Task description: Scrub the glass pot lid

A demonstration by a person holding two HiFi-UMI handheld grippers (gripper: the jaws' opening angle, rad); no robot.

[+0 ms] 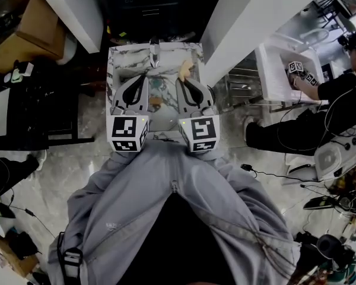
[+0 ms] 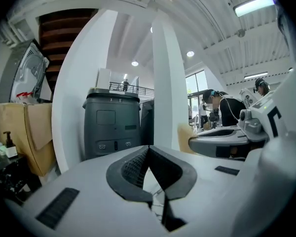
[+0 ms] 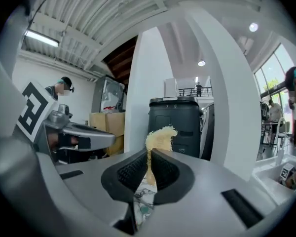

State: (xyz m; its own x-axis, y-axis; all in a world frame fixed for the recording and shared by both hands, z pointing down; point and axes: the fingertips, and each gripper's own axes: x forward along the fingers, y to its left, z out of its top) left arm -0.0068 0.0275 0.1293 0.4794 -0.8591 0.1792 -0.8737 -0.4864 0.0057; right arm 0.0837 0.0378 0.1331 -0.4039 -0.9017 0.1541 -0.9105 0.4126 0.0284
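Seemingly scrubbing hasn't begun: my right hand-held gripper pinches a fibrous scrubber, my left hand-held gripper is closed and empty, and I can't make out the lid beneath them.

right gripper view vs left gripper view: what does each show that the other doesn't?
Only right gripper view: the right tool clamped on a tan scrubber, and a white sink far right. Only left gripper view: the left tool shut on nothing, and a pump bottle far left. Both: the dark grey bin and a white column.
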